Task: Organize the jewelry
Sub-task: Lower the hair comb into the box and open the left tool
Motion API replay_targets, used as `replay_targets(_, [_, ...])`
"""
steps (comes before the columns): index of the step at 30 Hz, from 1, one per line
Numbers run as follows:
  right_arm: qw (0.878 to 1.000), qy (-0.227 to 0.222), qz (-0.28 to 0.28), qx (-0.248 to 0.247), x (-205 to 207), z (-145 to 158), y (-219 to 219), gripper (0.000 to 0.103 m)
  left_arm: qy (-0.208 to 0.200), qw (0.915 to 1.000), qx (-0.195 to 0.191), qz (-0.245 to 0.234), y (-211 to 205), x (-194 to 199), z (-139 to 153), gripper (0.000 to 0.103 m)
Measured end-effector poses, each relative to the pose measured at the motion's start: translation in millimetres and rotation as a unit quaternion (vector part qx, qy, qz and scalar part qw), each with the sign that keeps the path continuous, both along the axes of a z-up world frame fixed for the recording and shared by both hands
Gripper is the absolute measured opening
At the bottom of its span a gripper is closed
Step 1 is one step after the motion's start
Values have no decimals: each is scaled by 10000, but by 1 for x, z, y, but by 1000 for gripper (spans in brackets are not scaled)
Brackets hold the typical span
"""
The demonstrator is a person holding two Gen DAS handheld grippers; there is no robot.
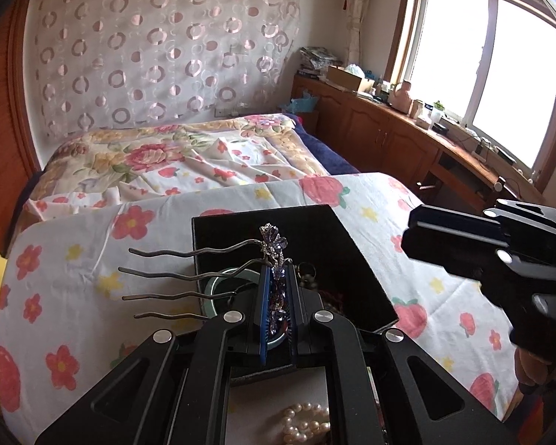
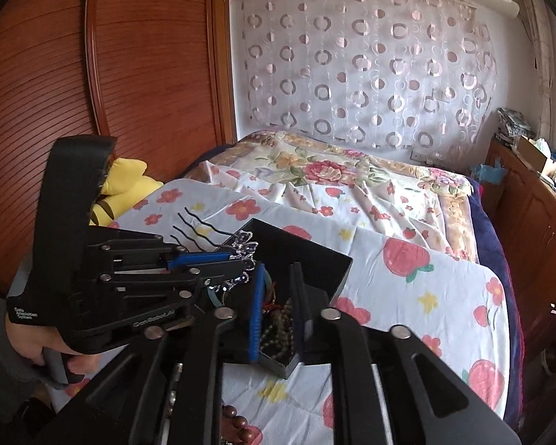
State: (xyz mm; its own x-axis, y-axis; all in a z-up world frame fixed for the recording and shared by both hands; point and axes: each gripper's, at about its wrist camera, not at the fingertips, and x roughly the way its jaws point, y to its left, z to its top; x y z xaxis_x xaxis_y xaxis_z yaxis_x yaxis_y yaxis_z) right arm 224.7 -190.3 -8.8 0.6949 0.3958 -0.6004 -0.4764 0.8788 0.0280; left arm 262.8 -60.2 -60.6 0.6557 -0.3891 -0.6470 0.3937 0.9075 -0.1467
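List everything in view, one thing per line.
hair comb: one, dark wavy prongs with a purple jewelled top, held over the tray
tray: one, black, on the board
pearls: one strand, white, under the left gripper
wooden beads: one strand, brown, at the near edge
board: one, flower-print cover, across the bed
bed: one, floral quilt, behind the board
curtain: one, ring pattern, on the wall
window: one, bright, right
cabinets: brown wood, under the window
left gripper: black, blue pads, shut on the comb
right gripper: black, open over the tray
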Motion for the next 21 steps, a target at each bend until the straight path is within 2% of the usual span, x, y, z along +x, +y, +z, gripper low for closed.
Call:
replay_targets(8, [9999, -25, -9, 107, -16, 0, -20, 23, -132, 9999, 10, 37, -1, -6, 8, 9])
replay_targets(9, [9999, -18, -11, 107, -20, -2, -22, 23, -150, 9999, 8, 39, -1, -9, 9, 12])
replay_targets(11, [10000, 23, 6, 84, -31, -10, -28, 23, -203, 9998, -5, 27, 1, -16, 14, 25])
replay_targets(13, [9999, 95, 41, 83, -41, -18, -34, 23, -298, 9995, -40, -7, 3, -27, 18, 31])
replay_targets(16, [9996, 248, 80, 71, -59, -33, -41, 23, -359, 9993, -47, -31, 6, -45, 20, 34])
replay_targets(21, [9984, 529, 198, 44, -93, -61, -49, 23, -453, 9989, -50, -64, 15, -78, 14, 46])
